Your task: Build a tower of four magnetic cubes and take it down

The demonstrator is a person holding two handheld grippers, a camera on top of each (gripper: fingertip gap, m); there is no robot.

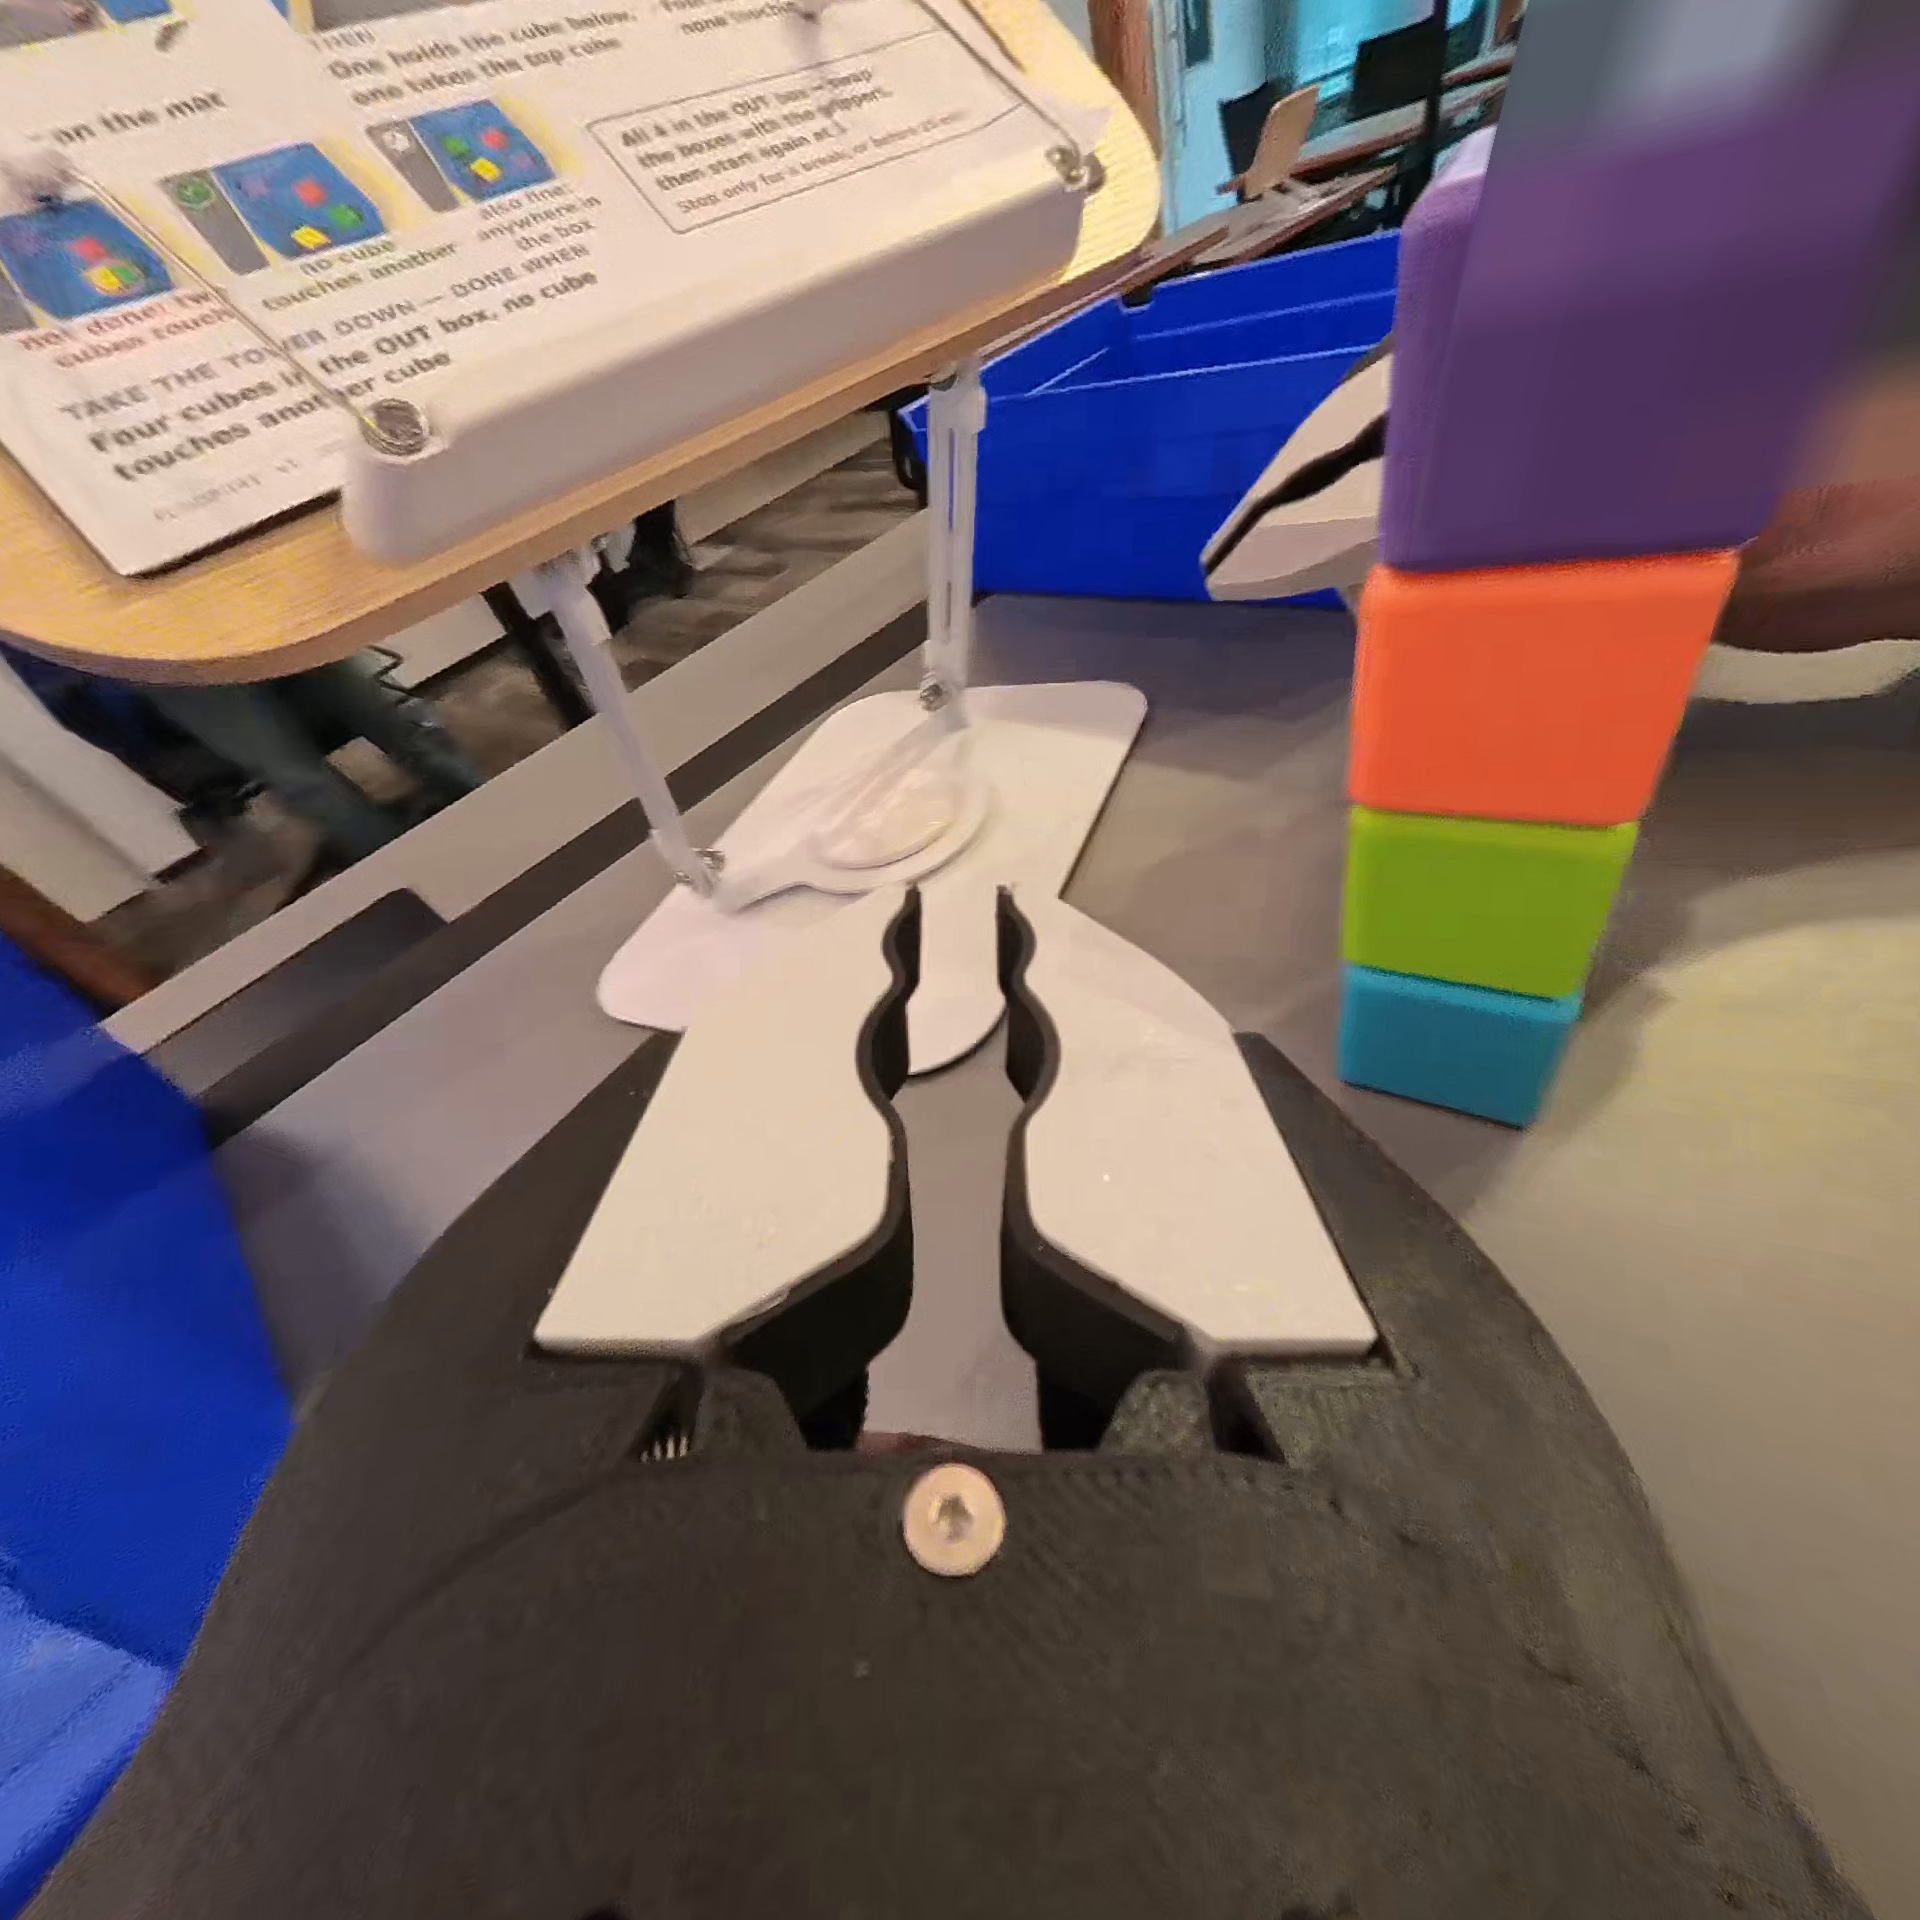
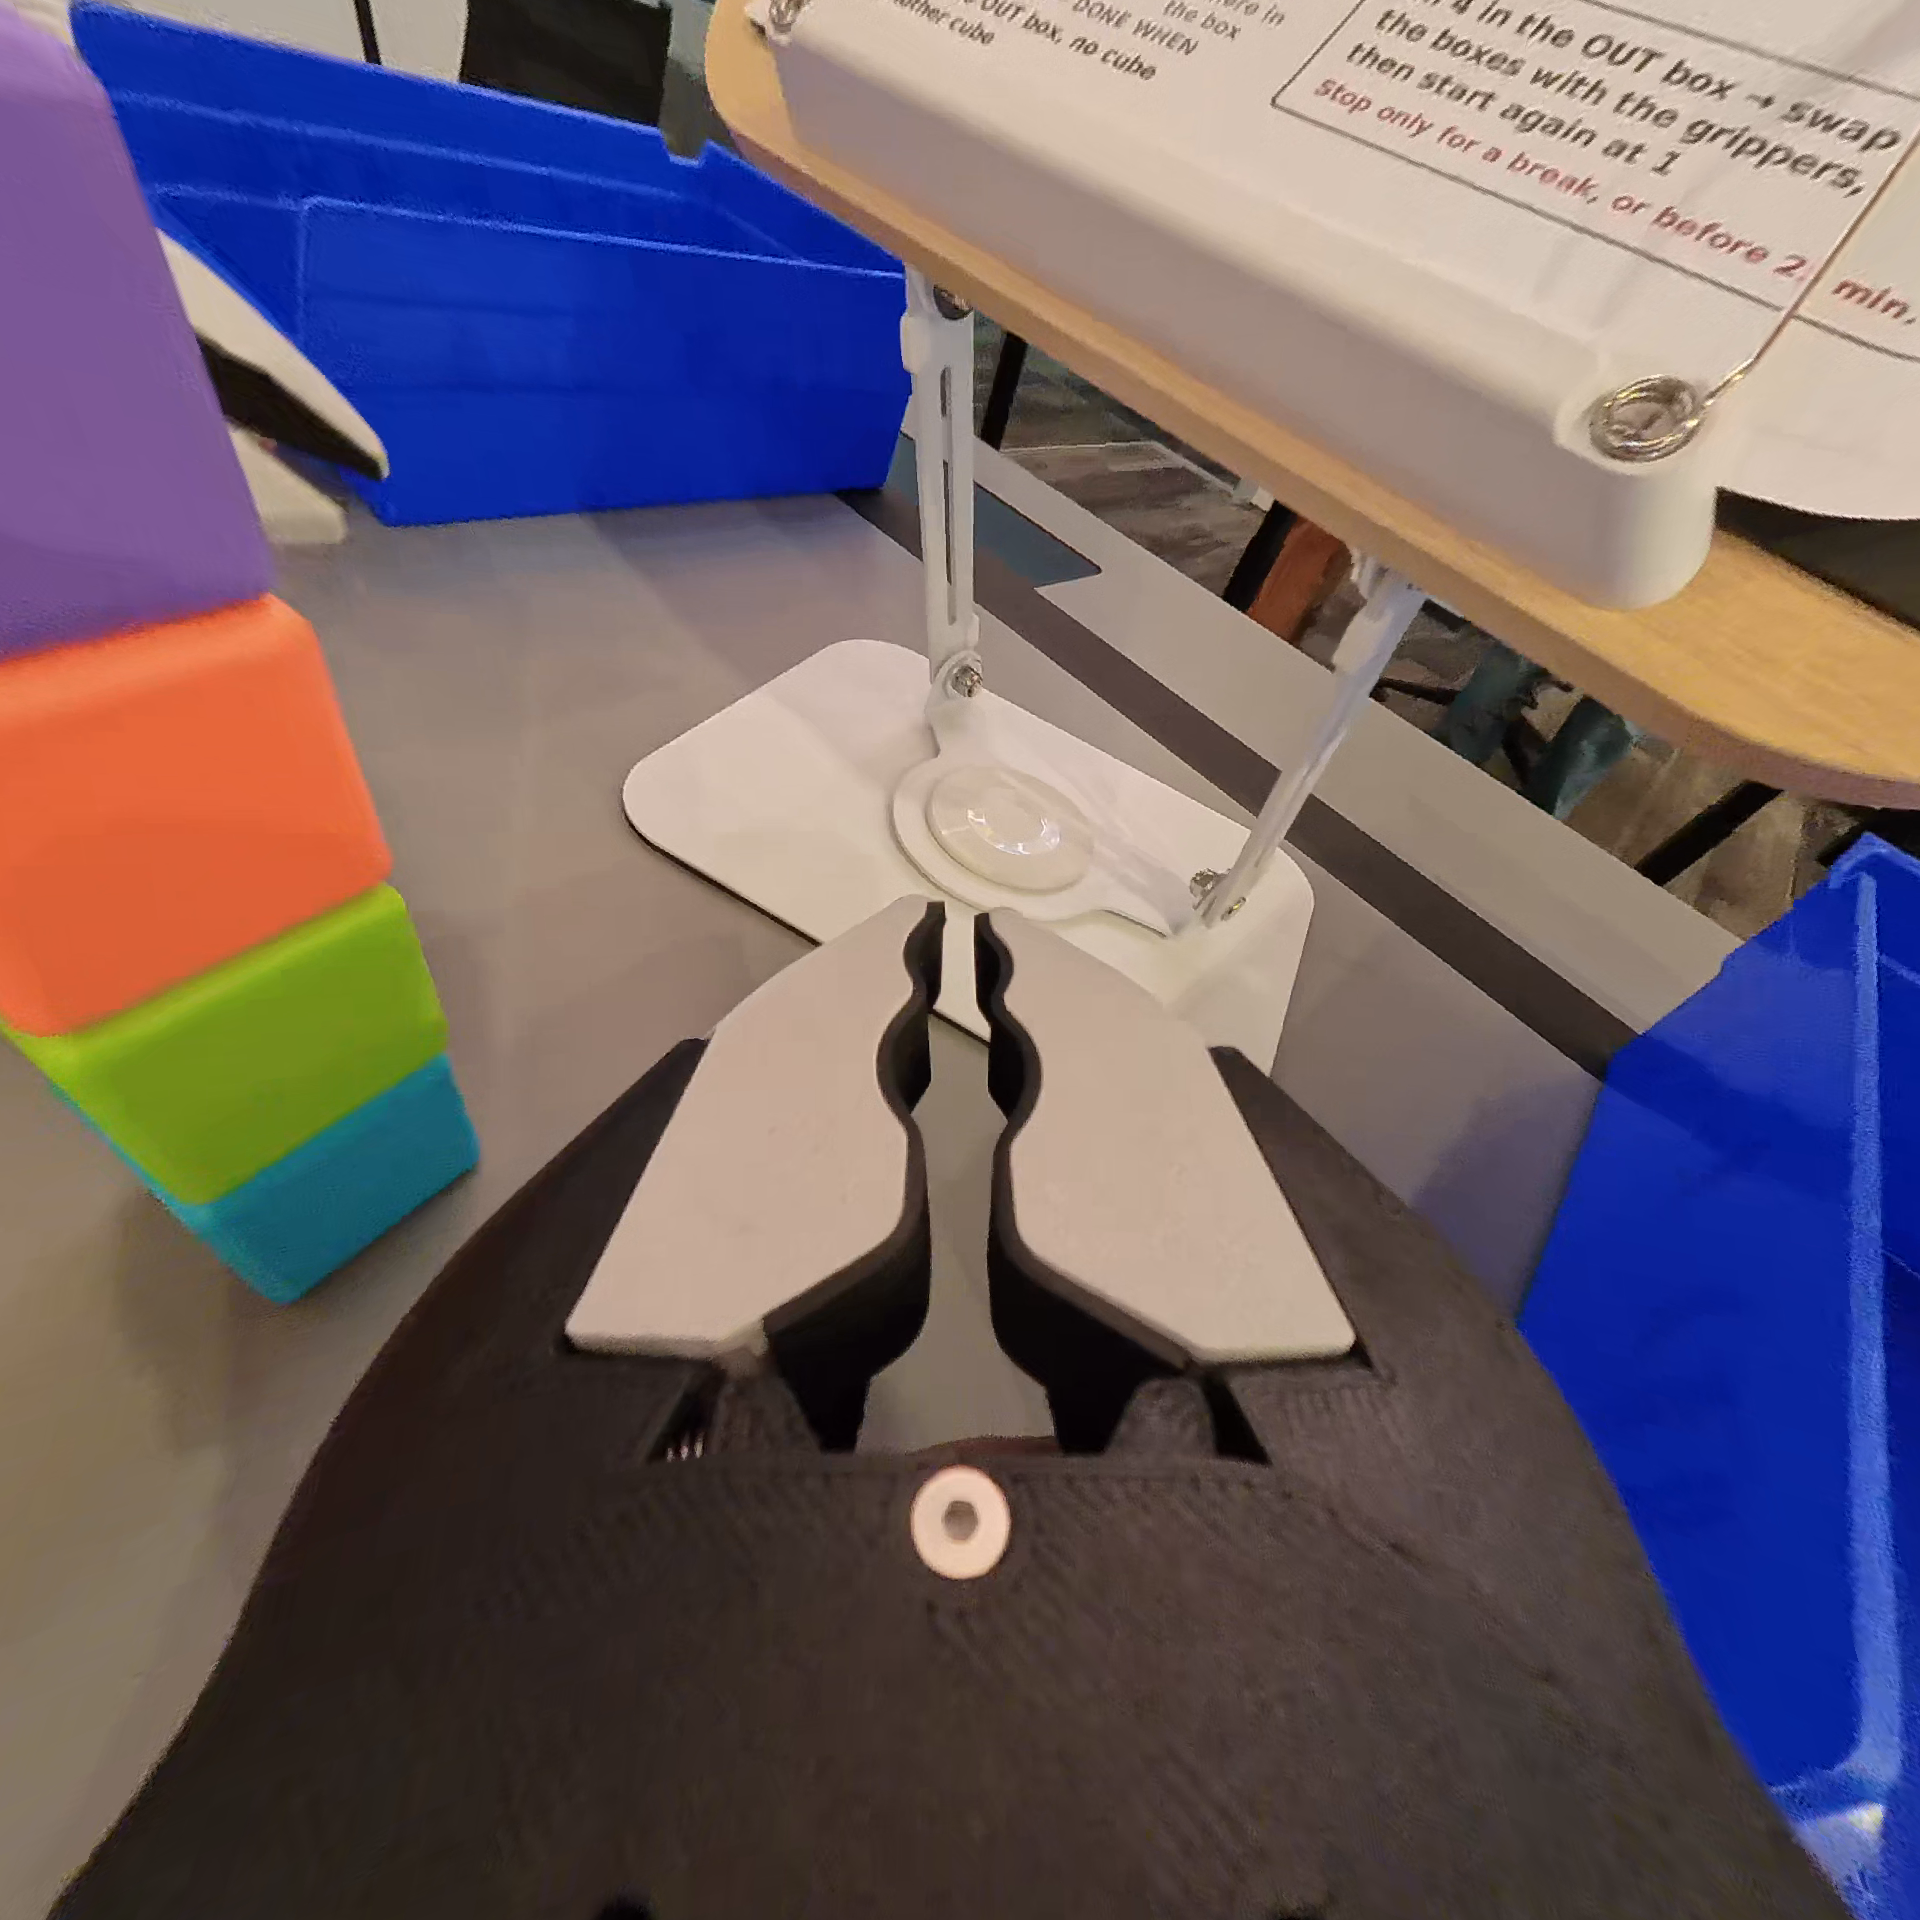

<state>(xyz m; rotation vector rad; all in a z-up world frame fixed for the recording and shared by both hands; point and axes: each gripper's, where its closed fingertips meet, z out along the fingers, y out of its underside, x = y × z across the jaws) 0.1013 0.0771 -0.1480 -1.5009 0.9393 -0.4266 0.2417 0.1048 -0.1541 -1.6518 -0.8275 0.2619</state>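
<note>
A tower of four cubes stands on the grey table (image 2: 582,644): a blue cube (image 1: 1455,1039) at the bottom, a green cube (image 1: 1486,899) on it, then an orange cube (image 1: 1527,686), and a purple cube (image 1: 1621,353) on top. In the left wrist view the tower rises to the right of the left gripper (image 1: 958,904), apart from its fingers; in the right wrist view it stands to the left of the right gripper (image 2: 961,920), just beside its black body. Both grippers hold nothing, their fingers drawn close with only a narrow slit between them. Beyond both fingertips sits the white stand (image 2: 790,790) carrying an instruction sheet (image 1: 499,208). A blue bin (image 2: 540,343) lies far behind the tower, and another blue bin (image 2: 1745,1247) lies at the right.
</note>
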